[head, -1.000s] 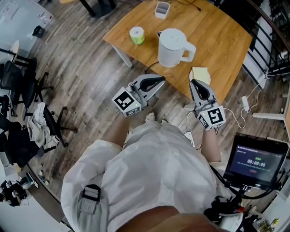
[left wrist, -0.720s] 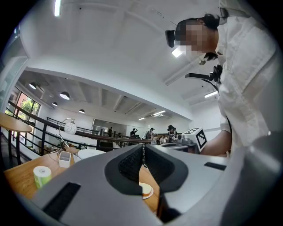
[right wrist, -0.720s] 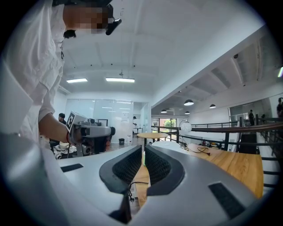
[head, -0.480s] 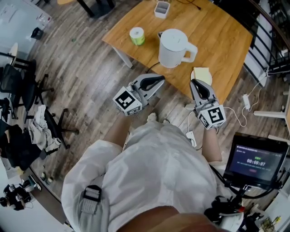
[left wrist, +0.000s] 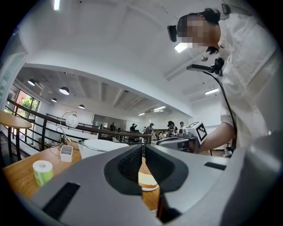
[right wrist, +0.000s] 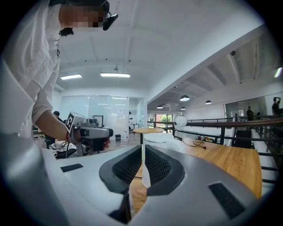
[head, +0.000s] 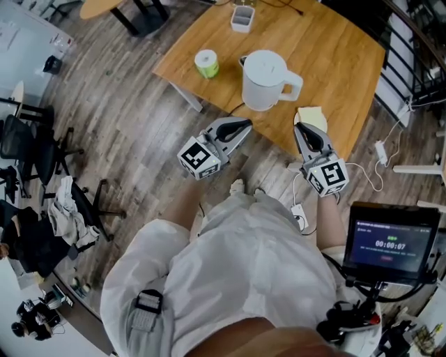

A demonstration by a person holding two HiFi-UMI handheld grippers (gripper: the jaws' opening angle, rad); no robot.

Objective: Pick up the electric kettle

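Wooden table (head: 341,56), upper centre: one electric kettle (head: 263,79), one green roll (head: 206,63), one white tub (head: 242,18). Below it: left gripper (head: 242,127), right gripper (head: 300,129), jaws together, empty.

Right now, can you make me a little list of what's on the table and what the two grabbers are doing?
kettle: white, lid on, standing on the wooden table, untouched
roll: green and white, left of the kettle
small box: far side of the table
yellow pad: near edge of the table
left gripper: shut, empty, near the table's edge
right gripper: shut, empty, by the yellow pad
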